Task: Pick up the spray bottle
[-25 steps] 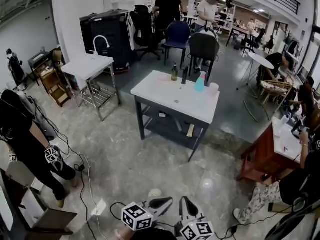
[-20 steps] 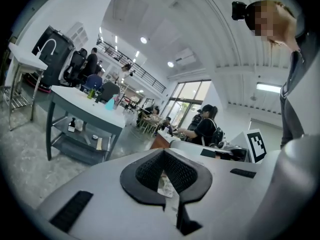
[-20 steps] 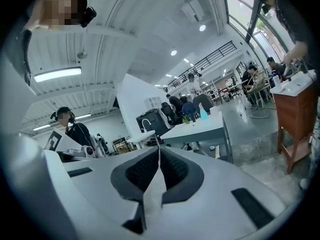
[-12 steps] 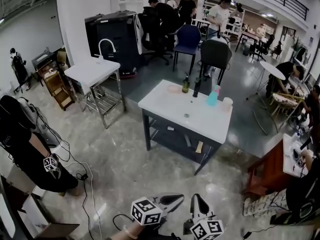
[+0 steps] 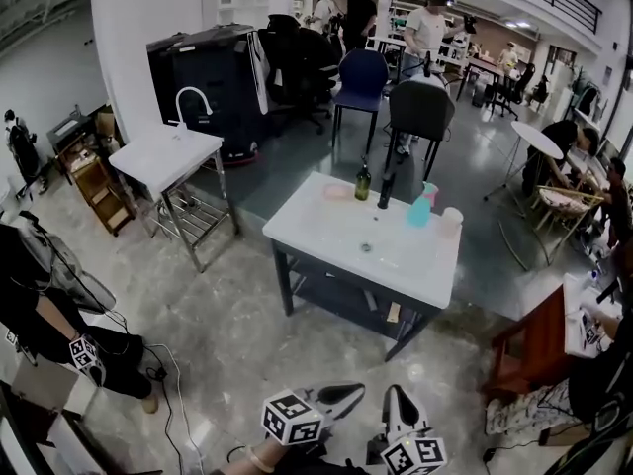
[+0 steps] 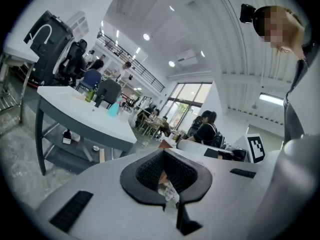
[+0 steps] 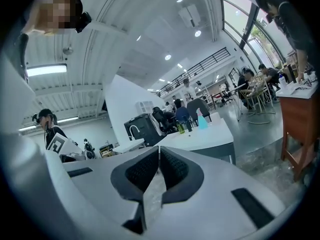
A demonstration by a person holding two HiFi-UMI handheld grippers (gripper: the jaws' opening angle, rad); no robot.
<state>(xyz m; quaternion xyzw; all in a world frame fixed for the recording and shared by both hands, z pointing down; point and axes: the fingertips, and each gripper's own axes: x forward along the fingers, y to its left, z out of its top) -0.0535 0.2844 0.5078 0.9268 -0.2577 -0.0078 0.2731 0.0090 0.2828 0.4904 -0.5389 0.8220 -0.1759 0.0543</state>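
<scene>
The teal spray bottle (image 5: 422,206) stands upright near the far right edge of a white-topped table (image 5: 396,257), across the floor from me. It shows small in the left gripper view (image 6: 114,109) and in the right gripper view (image 7: 202,120). My left gripper (image 5: 348,393) (image 6: 163,152) and right gripper (image 5: 395,394) (image 7: 159,148) sit side by side at the bottom of the head view, pointing toward the table. Both are shut with nothing in them and are well short of the table.
On the table also stand a green bottle (image 5: 363,181), a dark bottle (image 5: 385,191) and a white cup (image 5: 452,218). A sink table (image 5: 163,151) is to the left, chairs (image 5: 420,112) behind, a wooden desk (image 5: 534,336) at right. A person (image 5: 49,315) and floor cables (image 5: 178,384) are at left.
The view and both grippers have advanced across the floor toward the white table, which now looks slightly nearer. Both grippers stay shut and empty.
</scene>
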